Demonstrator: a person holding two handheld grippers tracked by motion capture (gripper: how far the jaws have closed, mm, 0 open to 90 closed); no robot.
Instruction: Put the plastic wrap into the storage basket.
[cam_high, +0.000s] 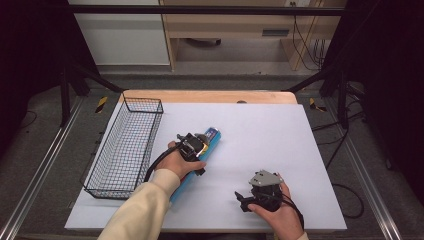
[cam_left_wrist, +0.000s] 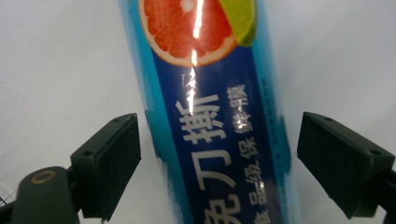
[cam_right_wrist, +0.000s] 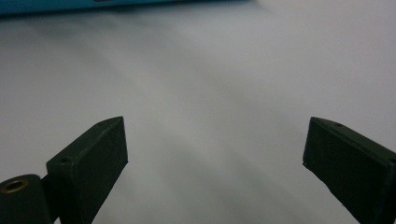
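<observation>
Farthest to the left of both tools stood a black wire basket (cam_high: 125, 147), set lengthwise along the left edge of the white table (cam_high: 260, 150). Through its mesh only the table surface showed; whether anything small lay on its floor could not be told.

Just right of the basket, the left gripper (cam_high: 196, 145) hung over a long blue box (cam_high: 207, 142), held in the person's left hand (cam_high: 177, 162) with a cream sleeve (cam_high: 142, 210) trailing back toward the near edge. The box lay flat on the table at a slant, its far end pointing up and to the right beyond the tool and its near end passing back under the hand. In the left gripper view the box (cam_left_wrist: 210, 116) ran straight up between the two black jaws, printed with a cut grapefruit, a lime wedge and white characters on dark blue. The left gripper (cam_left_wrist: 217, 144) was spread wide: each jaw stood clear of the box with white table showing in the gap on both sides, so it had hold of nothing.

Farther right and nearer the person, the right gripper (cam_high: 250, 197) rested low over bare table in the right hand (cam_high: 280, 212), well apart from the box. In its own view the right gripper (cam_right_wrist: 215, 154) was likewise wide open and empty, with only a thin blue strip of the box (cam_right_wrist: 116, 4) ahead of its jaws.
</observation>
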